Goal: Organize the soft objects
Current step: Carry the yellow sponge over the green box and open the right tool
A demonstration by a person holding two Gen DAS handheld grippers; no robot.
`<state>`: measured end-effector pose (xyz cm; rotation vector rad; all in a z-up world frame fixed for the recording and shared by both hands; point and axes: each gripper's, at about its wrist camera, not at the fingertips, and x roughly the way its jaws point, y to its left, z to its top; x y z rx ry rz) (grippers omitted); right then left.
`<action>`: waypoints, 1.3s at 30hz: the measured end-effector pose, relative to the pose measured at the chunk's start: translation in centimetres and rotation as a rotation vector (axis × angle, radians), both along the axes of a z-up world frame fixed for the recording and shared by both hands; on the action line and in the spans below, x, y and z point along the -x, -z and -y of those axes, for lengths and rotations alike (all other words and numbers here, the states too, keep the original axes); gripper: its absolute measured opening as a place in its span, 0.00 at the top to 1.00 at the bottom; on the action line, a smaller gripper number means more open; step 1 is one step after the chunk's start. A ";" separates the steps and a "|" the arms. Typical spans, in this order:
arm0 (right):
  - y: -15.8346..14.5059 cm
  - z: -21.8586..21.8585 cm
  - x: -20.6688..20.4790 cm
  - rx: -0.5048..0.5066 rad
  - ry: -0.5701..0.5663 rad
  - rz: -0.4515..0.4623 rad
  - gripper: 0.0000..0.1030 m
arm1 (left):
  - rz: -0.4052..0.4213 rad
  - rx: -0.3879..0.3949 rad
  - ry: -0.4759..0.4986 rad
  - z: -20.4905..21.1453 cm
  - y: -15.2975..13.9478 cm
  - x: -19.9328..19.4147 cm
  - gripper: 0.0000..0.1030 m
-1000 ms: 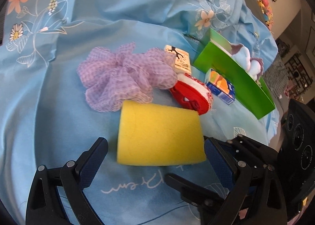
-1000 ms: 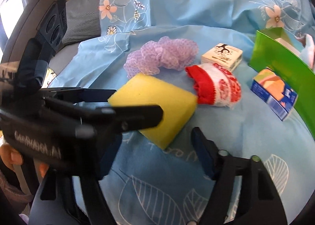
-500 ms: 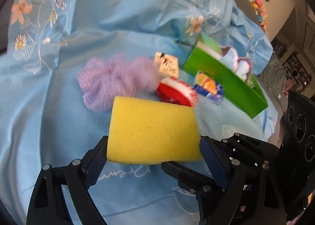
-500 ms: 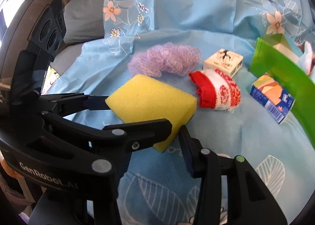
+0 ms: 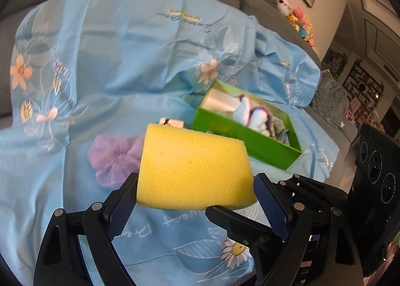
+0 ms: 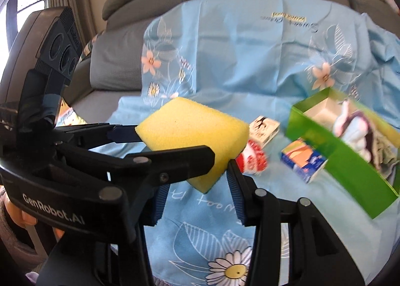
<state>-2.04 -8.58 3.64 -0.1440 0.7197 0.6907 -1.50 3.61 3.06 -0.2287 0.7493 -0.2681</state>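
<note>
1. Draping the sofa, the blue floral sheet [image 5: 120, 60] is carrying everything.
2. The green box [image 5: 250, 140] is lying ahead and to the right of both tools, its long axis running away rightward.
3. The yellow sponge [image 5: 195, 168] is hanging above the sheet.
4. The left gripper [image 5: 197, 201] is clamping the sponge's ends, having just narrowed.
5. The right gripper [image 6: 200, 188] is pinching its near corner, so both hands are equally near.

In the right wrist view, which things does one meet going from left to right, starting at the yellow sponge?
yellow sponge → red and white pouch → blue and orange carton → green box
</note>
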 end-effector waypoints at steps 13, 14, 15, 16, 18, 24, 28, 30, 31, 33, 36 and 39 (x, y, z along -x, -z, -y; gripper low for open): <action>-0.9 6.1 -2.2 -0.093 0.112 0.017 0.57 | 0.016 -0.082 0.089 6.8 -1.6 -3.6 0.12; -0.9 6.6 -2.4 -0.101 0.123 0.016 0.57 | 0.014 -0.091 0.098 7.4 -1.7 -4.0 0.12; -0.9 7.1 -2.6 -0.108 0.132 0.016 0.57 | 0.016 -0.102 0.109 8.1 -1.8 -4.4 0.12; -0.9 7.7 -3.0 -0.118 0.144 0.016 0.57 | 0.019 -0.111 0.118 8.6 -1.9 -4.7 0.12; -0.9 8.7 -3.6 -0.131 0.163 0.017 0.57 | 0.025 -0.130 0.138 9.7 -2.1 -5.6 0.12; -1.5 11.6 -5.9 -0.161 0.224 0.042 0.57 | 0.045 -0.174 0.197 13.2 -3.0 -8.8 0.12; -2.3 13.9 -7.8 -0.175 0.273 0.072 0.57 | 0.068 -0.211 0.250 16.1 -3.9 -11.7 0.12; -3.0 15.2 -9.3 -0.182 0.301 0.088 0.57 | 0.077 -0.223 0.269 17.4 -4.4 -13.4 0.12; -3.2 15.7 -9.9 -0.184 0.312 0.094 0.57 | 0.078 -0.228 0.281 18.1 -4.7 -14.5 0.12; -3.8 17.0 -11.9 -0.187 0.337 0.100 0.57 | 0.076 -0.231 0.296 19.2 -5.0 -16.4 0.12; -4.0 18.7 -14.6 -0.202 0.357 0.079 0.57 | 0.040 -0.225 0.307 20.3 -5.0 -19.6 0.12; -3.6 19.5 -17.2 -0.195 0.369 0.044 0.57 | -0.007 -0.225 0.302 20.8 -3.9 -22.3 0.12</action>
